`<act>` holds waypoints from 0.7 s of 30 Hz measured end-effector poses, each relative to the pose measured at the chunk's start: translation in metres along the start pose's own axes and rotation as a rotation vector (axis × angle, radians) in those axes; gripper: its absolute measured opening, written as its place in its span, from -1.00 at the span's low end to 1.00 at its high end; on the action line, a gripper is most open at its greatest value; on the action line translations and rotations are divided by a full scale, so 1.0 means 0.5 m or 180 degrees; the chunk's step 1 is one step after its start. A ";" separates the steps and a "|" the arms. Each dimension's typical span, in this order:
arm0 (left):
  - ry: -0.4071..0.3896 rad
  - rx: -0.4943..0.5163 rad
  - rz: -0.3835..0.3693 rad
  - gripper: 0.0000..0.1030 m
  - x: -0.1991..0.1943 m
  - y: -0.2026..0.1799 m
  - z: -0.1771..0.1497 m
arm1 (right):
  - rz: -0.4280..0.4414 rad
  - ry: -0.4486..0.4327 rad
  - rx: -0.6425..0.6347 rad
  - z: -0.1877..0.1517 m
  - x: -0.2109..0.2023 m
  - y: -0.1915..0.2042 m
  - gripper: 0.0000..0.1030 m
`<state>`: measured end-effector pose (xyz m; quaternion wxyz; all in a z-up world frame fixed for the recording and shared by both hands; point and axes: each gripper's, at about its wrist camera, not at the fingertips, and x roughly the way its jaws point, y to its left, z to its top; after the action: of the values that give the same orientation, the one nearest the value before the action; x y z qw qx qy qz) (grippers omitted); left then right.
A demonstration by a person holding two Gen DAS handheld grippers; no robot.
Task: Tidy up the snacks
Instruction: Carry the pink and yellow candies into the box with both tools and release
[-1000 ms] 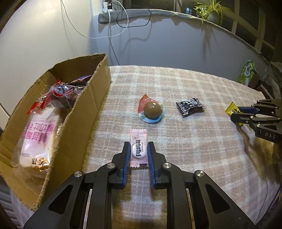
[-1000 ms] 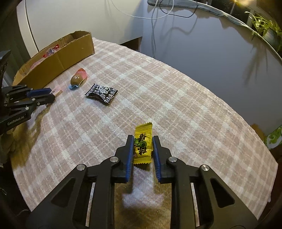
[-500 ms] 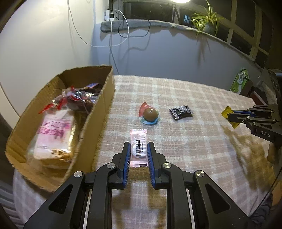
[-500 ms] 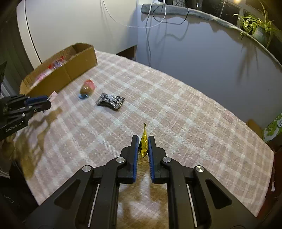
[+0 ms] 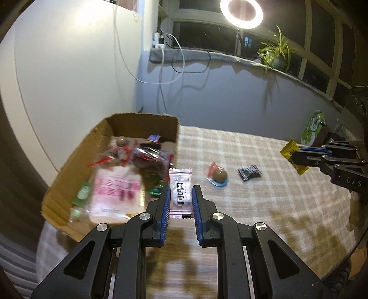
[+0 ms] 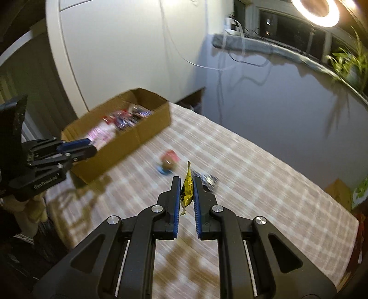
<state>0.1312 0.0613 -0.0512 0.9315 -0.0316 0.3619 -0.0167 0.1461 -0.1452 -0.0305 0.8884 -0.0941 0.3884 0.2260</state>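
My left gripper (image 5: pixel 181 192) is shut on a pink sachet (image 5: pixel 180 191), held in the air beside the near right wall of the cardboard box (image 5: pixel 69 165). The box holds several wrapped snacks, among them a large pink-and-white packet (image 5: pixel 115 195). My right gripper (image 6: pixel 186 184) is shut on a yellow candy wrapper (image 6: pixel 186 188), squeezed edge-on and lifted above the checked tablecloth (image 6: pixel 264 184). The left wrist view shows that same yellow wrapper (image 5: pixel 290 150) at the far right. On the cloth lie a brown chocolate ball in an open wrapper (image 5: pixel 218 176) and a black sachet (image 5: pixel 249 172).
A green carton (image 5: pixel 314 127) stands past the table's far right edge. White cables (image 5: pixel 161 69) hang down the wall behind the box. A potted plant (image 5: pixel 276 55) sits on the window ledge, and a ring light (image 5: pixel 241 12) glows above it.
Both grippers rose off the cloth with their sweets. The right one squeezed the yellow wrapper thin. The left one carried the pink sachet toward the box, whose inside now shows.
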 end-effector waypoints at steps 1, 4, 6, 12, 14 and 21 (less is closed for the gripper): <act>-0.0014 -0.0013 0.0009 -0.66 -0.002 0.008 0.002 | 0.0029 -0.0015 -0.0020 0.010 0.005 0.013 -0.79; -0.0050 -0.0044 0.0042 -0.66 -0.007 0.034 0.007 | 0.0129 -0.0040 -0.0079 0.042 0.029 0.052 -0.79; -0.0062 -0.0062 0.0066 -0.66 -0.008 0.051 0.010 | 0.0181 -0.0055 -0.0115 0.063 0.048 0.077 -0.79; -0.0093 -0.0133 0.0127 -0.66 -0.006 0.099 0.017 | 0.0328 -0.0081 -0.0189 0.117 0.102 0.139 -0.79; -0.0093 -0.0156 0.0134 -0.66 -0.002 0.113 0.019 | 0.0367 -0.0091 -0.0189 0.135 0.118 0.153 -0.79; -0.0090 -0.0218 0.0176 -0.66 0.015 0.154 0.027 | 0.0463 -0.0067 -0.0221 0.188 0.182 0.196 -0.79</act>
<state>0.1466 0.1383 -0.0518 0.9350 -0.0537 0.3498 0.0219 0.2146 0.0031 -0.0323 0.8698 -0.0941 0.3768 0.3042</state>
